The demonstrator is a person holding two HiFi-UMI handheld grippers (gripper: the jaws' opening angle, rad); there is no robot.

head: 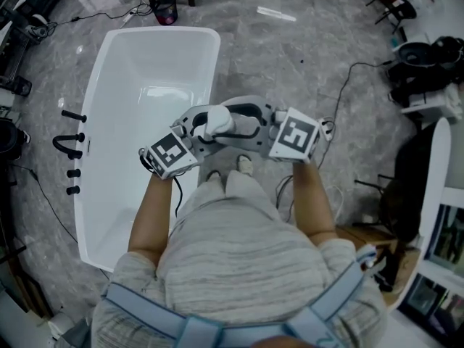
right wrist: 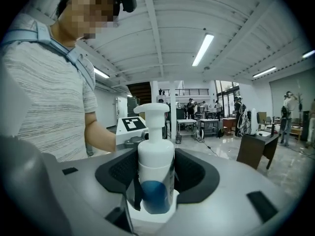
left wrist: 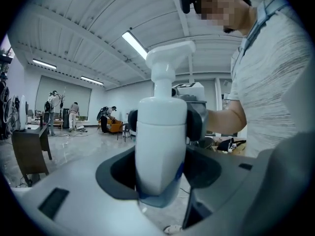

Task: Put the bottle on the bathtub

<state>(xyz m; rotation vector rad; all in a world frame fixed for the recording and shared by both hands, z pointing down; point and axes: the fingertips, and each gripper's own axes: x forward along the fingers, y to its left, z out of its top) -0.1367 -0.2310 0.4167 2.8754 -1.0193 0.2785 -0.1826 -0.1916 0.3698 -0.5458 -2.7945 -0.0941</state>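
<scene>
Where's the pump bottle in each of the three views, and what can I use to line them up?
Head view: bottle at centre, just right of the bathtub.
Left gripper view: bottle fills the centre, between the jaws.
Right gripper view: bottle at lower centre, between the jaws.
Shared landmark: the person's striped shirt, in all three.

Looks like a big open lab or test hall, not a home. Given away by a bathtub standing loose on a grey stone floor, with cables trailing across it and black gear heaped at the edge. Overhead, a high white beamed ceiling hung with strip lights. Farther off, a dark desk, trolleys loaded with equipment, an upper railing, and people standing about at the far end.
</scene>
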